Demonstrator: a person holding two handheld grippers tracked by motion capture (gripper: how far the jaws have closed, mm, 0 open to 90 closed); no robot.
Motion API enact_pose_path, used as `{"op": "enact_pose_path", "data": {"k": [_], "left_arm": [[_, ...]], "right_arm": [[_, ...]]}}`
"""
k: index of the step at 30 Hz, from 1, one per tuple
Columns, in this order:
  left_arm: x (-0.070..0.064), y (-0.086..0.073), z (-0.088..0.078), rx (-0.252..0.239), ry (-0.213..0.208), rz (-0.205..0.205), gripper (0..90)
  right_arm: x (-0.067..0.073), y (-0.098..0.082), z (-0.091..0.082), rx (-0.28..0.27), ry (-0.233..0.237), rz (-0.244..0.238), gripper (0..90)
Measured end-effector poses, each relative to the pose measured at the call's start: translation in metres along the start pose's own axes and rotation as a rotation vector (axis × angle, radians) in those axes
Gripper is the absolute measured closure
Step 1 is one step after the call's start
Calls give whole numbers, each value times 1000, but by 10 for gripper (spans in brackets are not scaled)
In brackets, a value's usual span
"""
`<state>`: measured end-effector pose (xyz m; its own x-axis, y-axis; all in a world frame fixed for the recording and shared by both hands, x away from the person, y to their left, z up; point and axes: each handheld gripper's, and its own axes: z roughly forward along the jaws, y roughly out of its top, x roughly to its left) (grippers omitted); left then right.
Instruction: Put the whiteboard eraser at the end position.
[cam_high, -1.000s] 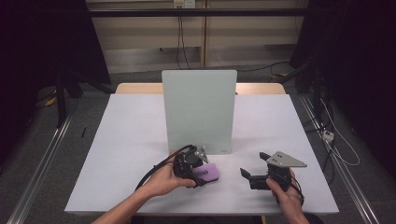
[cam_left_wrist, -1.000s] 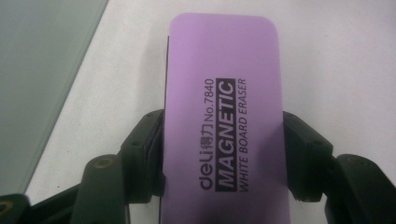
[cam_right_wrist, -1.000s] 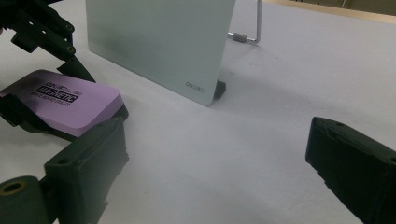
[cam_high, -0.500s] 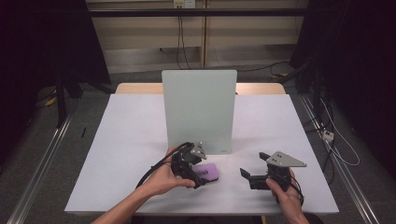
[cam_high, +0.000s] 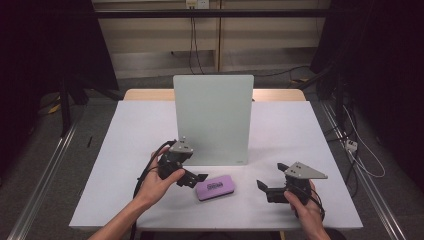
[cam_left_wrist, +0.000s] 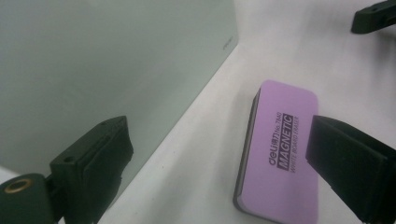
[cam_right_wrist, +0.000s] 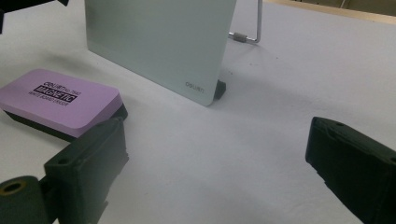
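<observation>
A purple magnetic whiteboard eraser (cam_high: 215, 186) (cam_left_wrist: 280, 154) (cam_right_wrist: 58, 95) lies flat on the white table in front of the upright pale green glass board (cam_high: 212, 117) (cam_left_wrist: 107, 60) (cam_right_wrist: 159, 42). My left gripper (cam_high: 194, 178) (cam_left_wrist: 219, 158) hovers just left of the eraser. Its jaws have just been opening and stand wide, with nothing between them. The eraser lies free a little beyond the right-hand jaw. My right gripper (cam_high: 265, 189) (cam_right_wrist: 219, 158) rests open at the table's front right, holding nothing, with bare table between its jaws.
The board stands on a small black foot (cam_right_wrist: 221, 87) with a wire stand (cam_right_wrist: 252, 28) behind it. The white table (cam_high: 300, 135) has bare room on both sides of the board. Dark floor and cables surround it.
The left gripper opened, let go of the eraser and drew back to the left and slightly up. The eraser stays lying on the table. The right gripper kept still.
</observation>
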<state>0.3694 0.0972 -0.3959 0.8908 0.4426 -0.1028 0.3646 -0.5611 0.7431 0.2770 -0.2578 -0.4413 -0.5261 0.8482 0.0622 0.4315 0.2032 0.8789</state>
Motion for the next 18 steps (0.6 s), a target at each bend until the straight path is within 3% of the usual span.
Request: {"op": "enact_pose_path", "data": {"k": [6, 8, 11, 18], "left_arm": [[1, -18, -16, -61, 106, -14, 65], [1, -26, -20, -87, 143, -36, 64], [3, -37, -27, -118, 156, -81, 61], [6, -60, -51, -146, 231, -110, 60]], "right_arm": [[1, 0, 1, -1, 0, 1, 53], [1, 0, 1, 1, 0, 3, 53], [1, 0, 1, 0, 1, 4, 53], [1, 0, 1, 2, 0, 7, 53]]}}
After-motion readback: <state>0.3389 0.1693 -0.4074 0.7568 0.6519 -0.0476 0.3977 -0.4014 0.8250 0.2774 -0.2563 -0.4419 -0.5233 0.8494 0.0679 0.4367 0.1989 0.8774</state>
